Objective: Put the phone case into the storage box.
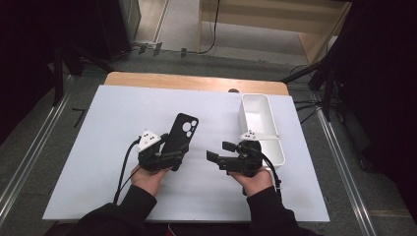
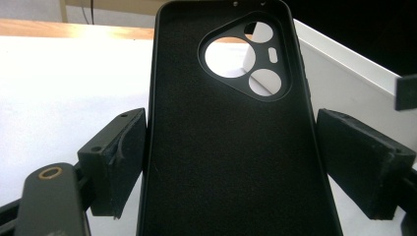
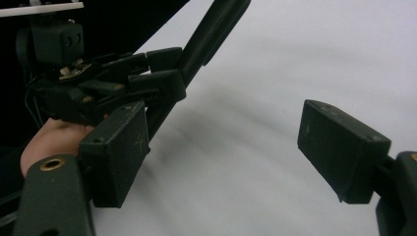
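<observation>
Left gripper (image 1: pixel 172 158), jaws clamped across the lower end of a black, soft-lined, flexible phone case (image 1: pixel 180 133), holds it above the white tabletop (image 1: pixel 98 147). Right gripper (image 1: pixel 219 152): jaws apart, empty. The case looks light and bendable; grip its side rims.

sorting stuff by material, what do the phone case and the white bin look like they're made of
Phone case: looks like soft matte black silicone or rubber, with a fuzzy, fabric-like lining inside. Bin: probably hard white plastic, with smooth thin walls and a slight sheen.
</observation>
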### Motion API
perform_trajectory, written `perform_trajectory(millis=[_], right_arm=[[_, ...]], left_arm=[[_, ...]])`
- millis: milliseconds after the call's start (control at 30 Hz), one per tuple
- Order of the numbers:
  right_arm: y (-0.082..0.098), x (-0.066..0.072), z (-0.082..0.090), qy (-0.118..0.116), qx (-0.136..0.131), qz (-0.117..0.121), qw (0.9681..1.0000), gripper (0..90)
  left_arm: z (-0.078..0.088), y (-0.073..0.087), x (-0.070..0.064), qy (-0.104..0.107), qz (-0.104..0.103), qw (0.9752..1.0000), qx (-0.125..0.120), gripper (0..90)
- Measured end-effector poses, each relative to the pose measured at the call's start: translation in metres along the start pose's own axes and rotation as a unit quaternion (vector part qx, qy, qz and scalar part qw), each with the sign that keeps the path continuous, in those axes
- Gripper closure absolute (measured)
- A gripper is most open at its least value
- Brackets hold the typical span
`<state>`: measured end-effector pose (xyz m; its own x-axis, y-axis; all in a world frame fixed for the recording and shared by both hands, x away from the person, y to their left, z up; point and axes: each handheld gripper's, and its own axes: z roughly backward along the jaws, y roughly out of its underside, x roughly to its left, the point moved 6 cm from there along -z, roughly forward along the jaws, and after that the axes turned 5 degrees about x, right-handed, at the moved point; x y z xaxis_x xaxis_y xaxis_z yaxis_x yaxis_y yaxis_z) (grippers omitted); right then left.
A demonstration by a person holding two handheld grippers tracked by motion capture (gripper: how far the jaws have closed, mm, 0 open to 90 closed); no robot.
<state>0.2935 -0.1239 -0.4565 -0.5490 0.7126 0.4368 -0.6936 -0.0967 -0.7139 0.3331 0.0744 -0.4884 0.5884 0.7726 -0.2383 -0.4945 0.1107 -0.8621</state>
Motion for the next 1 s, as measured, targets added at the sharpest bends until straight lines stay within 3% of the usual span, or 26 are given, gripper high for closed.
perform_trajectory(millis=[633, 833, 1000], right_arm=[[-0.023, 0.001, -0.016, -0.001, -0.002, 0.001, 1.0, 18.8], [-0.028, 0.002, -0.02, 0.004, -0.002, 0.019, 0.9998, 19.9], [-0.032, 0.002, -0.024, -0.004, -0.001, 0.012, 0.9999, 20.0]], left_arm=[[-0.001, 0.003, -0.01, 0.004, -0.004, 0.9999, -0.01, 14.4], [-0.001, 0.003, -0.013, -0.004, -0.006, 0.9997, -0.023, 14.4], [-0.001, 0.004, -0.016, -0.008, -0.017, 0.9994, -0.028, 14.4]])
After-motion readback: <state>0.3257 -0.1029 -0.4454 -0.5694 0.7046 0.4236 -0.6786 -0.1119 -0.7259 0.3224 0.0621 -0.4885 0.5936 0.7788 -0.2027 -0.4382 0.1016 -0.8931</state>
